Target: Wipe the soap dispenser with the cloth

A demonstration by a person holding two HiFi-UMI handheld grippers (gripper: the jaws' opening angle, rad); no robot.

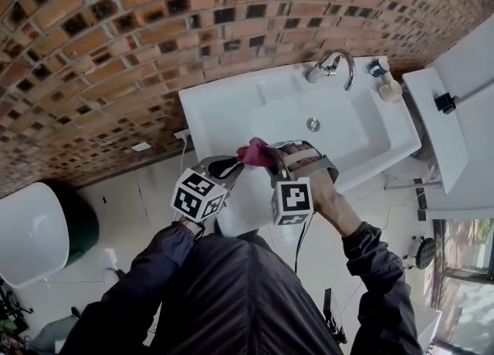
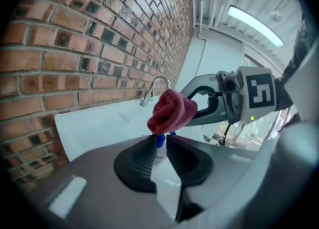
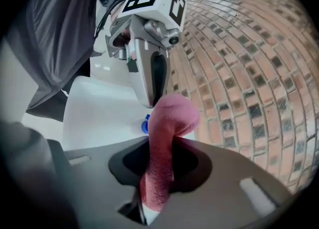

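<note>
Left gripper view: left gripper (image 2: 160, 142) clamps one soap dispenser (image 2: 159, 153); right gripper (image 3: 161, 149) pinches one pink cloth (image 3: 172, 113).

Between the jaws of the left gripper (image 2: 160, 142), only the blue neck and a clear sliver of the soap dispenser (image 2: 159, 147) show. The cloth (image 2: 171, 111) just above the jaws buries its top, and its lower part sinks from sight between them. Just past the jaws of the right gripper (image 3: 160, 146), the dispenser is a mere blue speck beside the cloth, whose lower end drops out of sight between those jaws. In the head view the dispenser cannot be made out. A bottle (image 1: 388, 83) at the far corner of the sink (image 1: 204, 118), well beyond the jaws, is too small to identify.
</note>
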